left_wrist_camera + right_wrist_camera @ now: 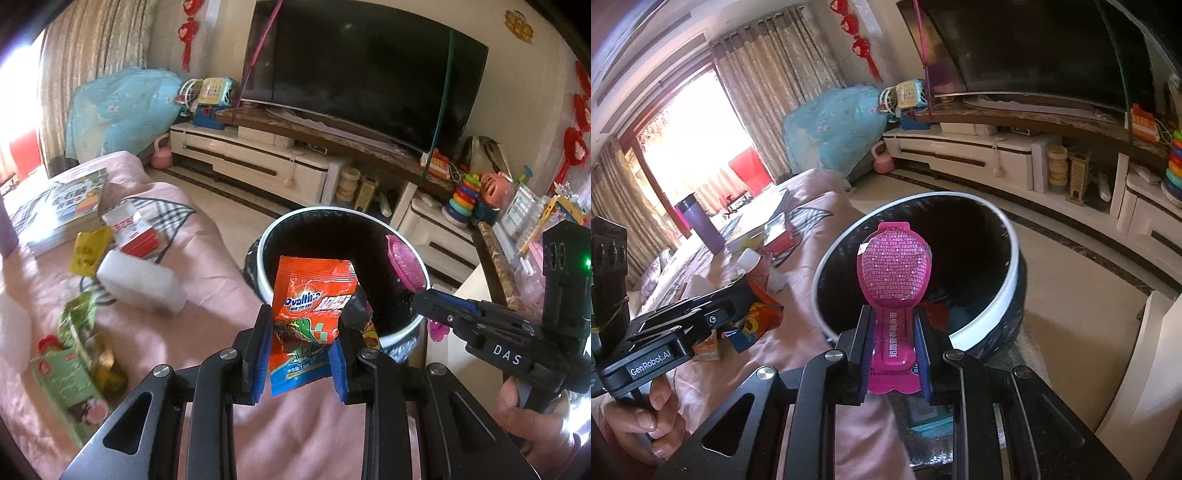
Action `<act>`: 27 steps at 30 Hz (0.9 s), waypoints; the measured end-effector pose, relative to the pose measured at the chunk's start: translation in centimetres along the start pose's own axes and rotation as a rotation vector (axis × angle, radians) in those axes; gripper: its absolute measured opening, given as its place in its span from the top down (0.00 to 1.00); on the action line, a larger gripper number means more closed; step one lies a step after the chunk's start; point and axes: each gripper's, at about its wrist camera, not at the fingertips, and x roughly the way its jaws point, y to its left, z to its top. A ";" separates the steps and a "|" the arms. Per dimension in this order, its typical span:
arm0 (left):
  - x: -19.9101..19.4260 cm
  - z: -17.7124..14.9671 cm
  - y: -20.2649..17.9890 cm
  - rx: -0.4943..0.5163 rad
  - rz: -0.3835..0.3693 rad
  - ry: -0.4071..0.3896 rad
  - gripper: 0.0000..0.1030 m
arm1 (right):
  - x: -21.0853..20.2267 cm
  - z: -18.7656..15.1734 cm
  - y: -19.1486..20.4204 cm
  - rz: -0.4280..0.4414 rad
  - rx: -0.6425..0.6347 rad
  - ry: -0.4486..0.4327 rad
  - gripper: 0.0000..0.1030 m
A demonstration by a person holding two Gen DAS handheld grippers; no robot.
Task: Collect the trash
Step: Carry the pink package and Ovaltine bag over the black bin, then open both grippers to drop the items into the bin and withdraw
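My left gripper (301,332) is shut on an orange Ovaltine sachet (314,295), held upright just before the near rim of a black-lined trash bin (402,332) with a white rim. My right gripper (893,325) is shut on a pink spoon-shaped wrapper (894,266), held over the bin's (1008,291) near rim. The pink wrapper (404,264) and right gripper (428,299) show at the bin's right rim in the left wrist view. The left gripper (738,295) with the sachet (762,314) shows at left in the right wrist view.
A pink-covered table (207,280) holds green snack packets (77,347), a yellow wrapper (86,251), a white block (142,282), a red-white box (131,230), a book (62,203) and a purple cup (700,225). A TV stand (258,155) lies beyond the bin.
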 end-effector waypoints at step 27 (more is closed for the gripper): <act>7.3 4.6 -1.1 -0.021 0.008 0.043 0.44 | 3.6 4.0 -3.9 -0.026 0.035 0.052 0.70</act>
